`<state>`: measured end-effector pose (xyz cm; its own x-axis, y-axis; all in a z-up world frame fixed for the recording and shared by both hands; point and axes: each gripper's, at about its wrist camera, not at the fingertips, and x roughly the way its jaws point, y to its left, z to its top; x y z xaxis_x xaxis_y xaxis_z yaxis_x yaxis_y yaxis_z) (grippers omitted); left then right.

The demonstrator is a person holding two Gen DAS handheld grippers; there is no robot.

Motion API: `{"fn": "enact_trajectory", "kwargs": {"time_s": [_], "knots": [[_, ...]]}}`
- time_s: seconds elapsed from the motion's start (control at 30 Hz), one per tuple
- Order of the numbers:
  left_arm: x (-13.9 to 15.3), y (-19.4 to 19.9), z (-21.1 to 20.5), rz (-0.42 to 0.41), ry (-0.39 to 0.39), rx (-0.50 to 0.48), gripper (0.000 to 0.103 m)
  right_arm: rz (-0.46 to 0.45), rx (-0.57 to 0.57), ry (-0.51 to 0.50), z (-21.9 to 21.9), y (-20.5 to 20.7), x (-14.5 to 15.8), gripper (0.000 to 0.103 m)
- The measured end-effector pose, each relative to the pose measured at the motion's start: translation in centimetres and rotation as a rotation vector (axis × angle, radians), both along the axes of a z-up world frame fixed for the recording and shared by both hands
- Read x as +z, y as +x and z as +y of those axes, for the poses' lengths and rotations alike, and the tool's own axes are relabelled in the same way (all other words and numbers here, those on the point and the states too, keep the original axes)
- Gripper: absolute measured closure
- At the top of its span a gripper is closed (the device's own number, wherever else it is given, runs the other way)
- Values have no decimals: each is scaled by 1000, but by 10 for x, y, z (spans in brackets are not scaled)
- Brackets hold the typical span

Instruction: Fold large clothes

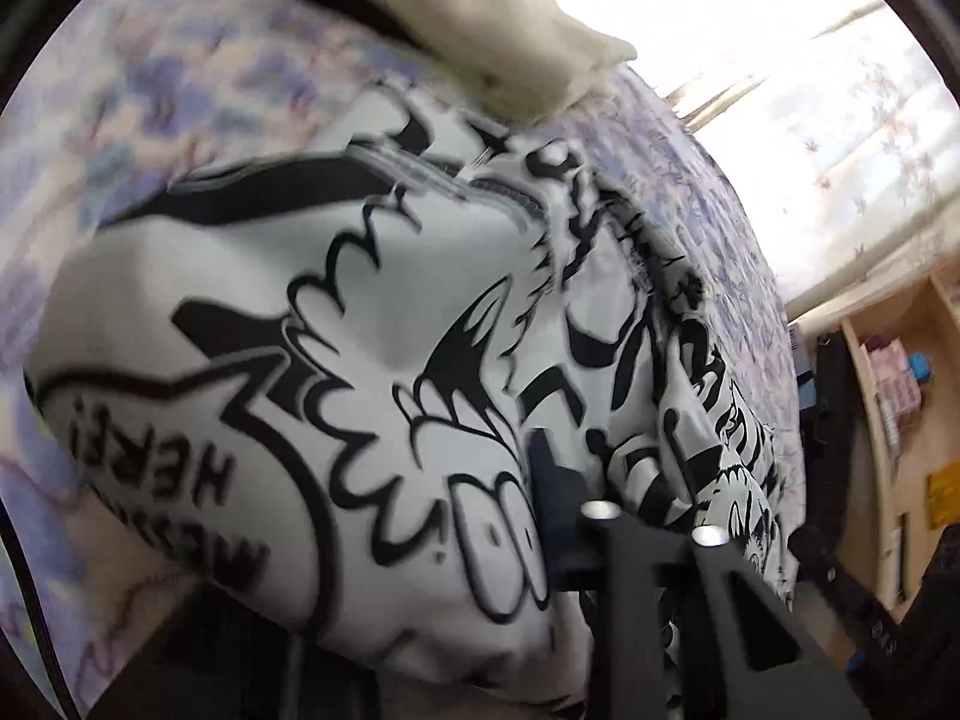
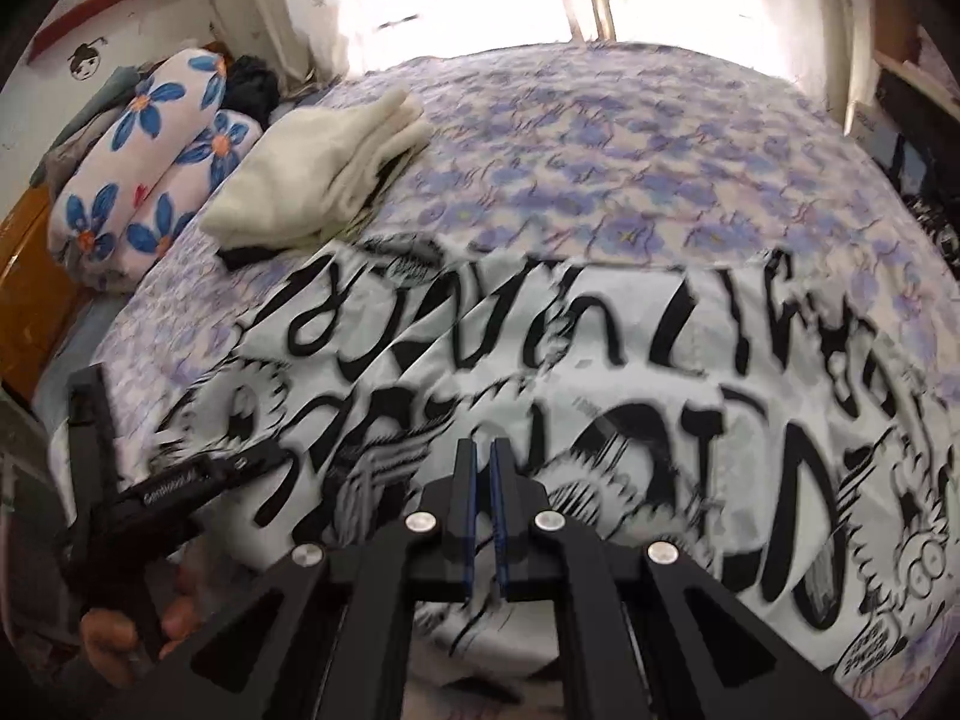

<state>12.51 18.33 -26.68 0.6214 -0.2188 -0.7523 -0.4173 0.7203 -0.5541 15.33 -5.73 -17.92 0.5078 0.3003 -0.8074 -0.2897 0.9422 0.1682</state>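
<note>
One large garment (image 2: pixel 600 396), white with black cartoon print, lies spread across the near part of the bed (image 2: pixel 600 180), partly bunched at the near edge. It looks like thin, soft cloth: light, limp, liable to sag and crease wherever unsupported, not fragile. Best taken at a hem or corner, both corners of one edge together, so the fold falls straight.

Right gripper (image 2: pixel 483 468): fingers pressed together over the garment; no cloth visible between them. Left gripper (image 1: pixel 654 516): low over the cloth, one finger hidden; whether it pinches fabric I cannot tell.

Count: one printed garment; one folded cream pile (image 2: pixel 324 180) behind it on a dark piece; two flowered pillows (image 2: pixel 156 174) at the bed's end; one shelf unit (image 1: pixel 900 396) beside the bed.
</note>
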Motion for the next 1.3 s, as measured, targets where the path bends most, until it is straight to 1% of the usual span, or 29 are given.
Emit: {"fn": "enact_trajectory", "kwargs": {"time_s": [0.07,0.1,0.2,0.27,0.33,0.43,0.57,0.67,0.73,0.83,0.9,0.97,1.0,1.03,1.1,1.2,1.27,1.3], "knots": [[19,3,-10,-22,71,-22,89,-28,-47,-64,-3,8,-4,99],[29,3,-15,-33,108,-37,90,-27,-67,-76,-5,11,-8,99],[62,5,-37,-87,255,-110,92,-3,-123,-76,-18,19,-24,99],[83,6,-55,-128,344,-165,92,24,-138,-50,-24,18,-38,99],[100,10,-69,-157,391,-205,92,68,-139,-48,-27,14,-58,99],[124,15,-92,-193,453,-278,92,84,-152,29,-39,6,-74,99],[147,26,-130,-231,521,-380,92,101,-177,120,-53,3,-81,99],[159,33,-167,-256,574,-464,92,134,-194,197,-64,-3,-84,99],[166,36,-191,-274,594,-527,92,158,-199,239,-72,-12,-86,99],[170,41,-232,-302,619,-630,92,199,-207,313,-86,-30,-88,99],[171,41,-260,-320,640,-697,92,237,-217,392,-101,-43,-90,99],[166,42,-294,-326,658,-787,92,279,-248,484,-127,-64,-90,99],[164,42,-308,-325,664,-820,92,285,-271,513,-140,-76,-88,99],[160,42,-324,-324,673,-862,92,285,-300,522,-156,-89,-84,99],[150,39,-353,-313,680,-938,92,278,-370,511,-189,-114,-78,99],[130,33,-399,-297,700,-1038,92,255,-505,432,-245,-147,-68,99],[108,27,-430,-261,746,-1089,90,239,-588,345,-281,-163,-62,99],[95,26,-444,-233,788,-1105,87,235,-626,318,-301,-170,-59,99]]}}
